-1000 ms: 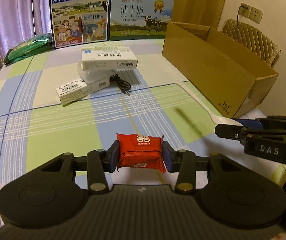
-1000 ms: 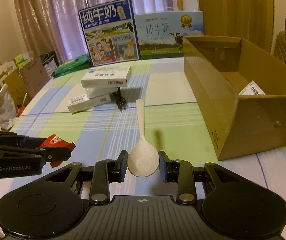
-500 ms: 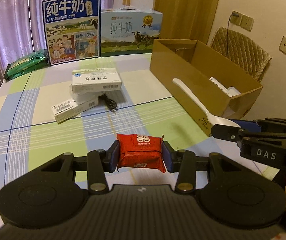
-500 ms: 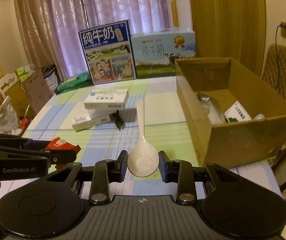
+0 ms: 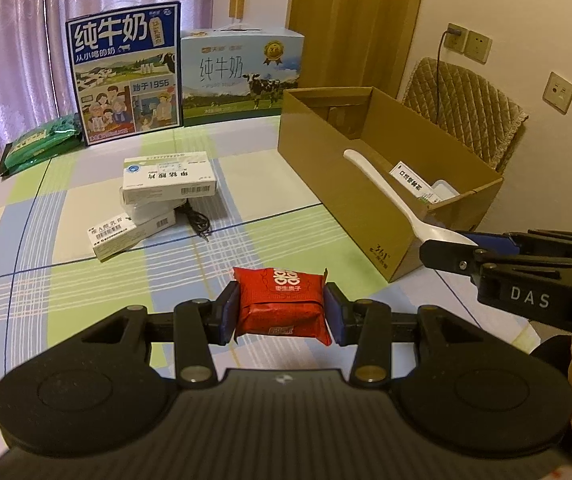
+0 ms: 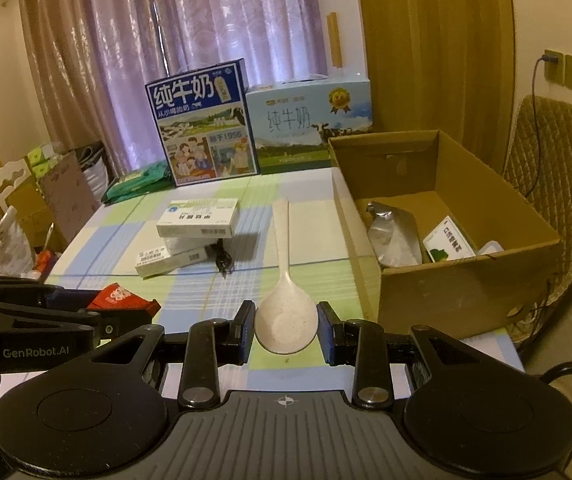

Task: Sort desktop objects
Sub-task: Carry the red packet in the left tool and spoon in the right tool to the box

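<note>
Both claws are loaded and lifted off the table — left gripper (image 5: 282, 314) clamped on the red snack packet (image 5: 282, 304), right gripper (image 6: 286, 330) pinching the white spoon (image 6: 284, 280) by its bowl — so I'd carry each well over the cardboard box (image 6: 458, 288) rim before releasing.

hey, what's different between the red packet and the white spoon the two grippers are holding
The red packet is a squat, soft-looking wrapped block with white print; the white spoon is long, rigid-looking and plain. The packet sits wholly between the left gripper fingers, while the spoon is pinched at its bowl by the right gripper, handle pointing away. Both are held above the table, outside the cardboard box.
</note>
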{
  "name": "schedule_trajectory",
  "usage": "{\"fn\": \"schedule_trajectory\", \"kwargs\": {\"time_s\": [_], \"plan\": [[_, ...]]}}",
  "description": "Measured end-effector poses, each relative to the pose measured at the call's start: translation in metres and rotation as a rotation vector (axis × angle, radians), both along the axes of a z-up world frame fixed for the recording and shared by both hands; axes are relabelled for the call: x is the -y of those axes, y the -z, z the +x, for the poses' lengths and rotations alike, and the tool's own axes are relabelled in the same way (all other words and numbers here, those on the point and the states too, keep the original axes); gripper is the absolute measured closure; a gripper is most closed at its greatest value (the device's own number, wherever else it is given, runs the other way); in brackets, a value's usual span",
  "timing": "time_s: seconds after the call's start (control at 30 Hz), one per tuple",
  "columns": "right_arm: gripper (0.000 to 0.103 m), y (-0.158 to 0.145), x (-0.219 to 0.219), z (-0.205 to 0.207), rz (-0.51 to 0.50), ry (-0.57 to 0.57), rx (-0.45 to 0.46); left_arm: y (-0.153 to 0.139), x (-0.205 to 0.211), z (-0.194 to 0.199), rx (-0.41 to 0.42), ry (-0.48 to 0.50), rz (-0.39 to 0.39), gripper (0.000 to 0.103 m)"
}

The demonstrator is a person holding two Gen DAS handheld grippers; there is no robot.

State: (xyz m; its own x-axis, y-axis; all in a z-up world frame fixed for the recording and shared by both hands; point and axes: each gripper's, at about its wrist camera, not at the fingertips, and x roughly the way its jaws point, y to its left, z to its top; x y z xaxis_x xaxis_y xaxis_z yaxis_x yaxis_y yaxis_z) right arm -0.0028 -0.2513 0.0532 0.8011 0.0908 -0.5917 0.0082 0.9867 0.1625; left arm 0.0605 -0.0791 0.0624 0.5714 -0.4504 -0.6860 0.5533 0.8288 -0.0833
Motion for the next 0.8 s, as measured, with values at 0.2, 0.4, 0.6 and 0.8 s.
{"fn": "schedule_trajectory", "kwargs": {"time_s": [0.2, 0.4, 0.6, 0.8], "plan": [[0.073, -0.005, 0.009, -0.002, 0.0, 0.008, 0.008, -0.007, 0.01, -0.002, 0.008, 0.012, 0.004, 0.064], [0.073, -0.013, 0.021, -0.004, 0.004, 0.022, 0.024, -0.013, 0.023, -0.004, 0.015, 0.032, 0.011, 0.064], [0.073, -0.023, 0.042, -0.003, 0.004, 0.048, 0.043, -0.02, 0.043, -0.002, 0.024, 0.059, 0.015, 0.064], [0.073, -0.029, 0.069, 0.005, -0.003, 0.074, 0.045, -0.025, 0.068, 0.002, 0.027, 0.09, 0.016, 0.064]]}}
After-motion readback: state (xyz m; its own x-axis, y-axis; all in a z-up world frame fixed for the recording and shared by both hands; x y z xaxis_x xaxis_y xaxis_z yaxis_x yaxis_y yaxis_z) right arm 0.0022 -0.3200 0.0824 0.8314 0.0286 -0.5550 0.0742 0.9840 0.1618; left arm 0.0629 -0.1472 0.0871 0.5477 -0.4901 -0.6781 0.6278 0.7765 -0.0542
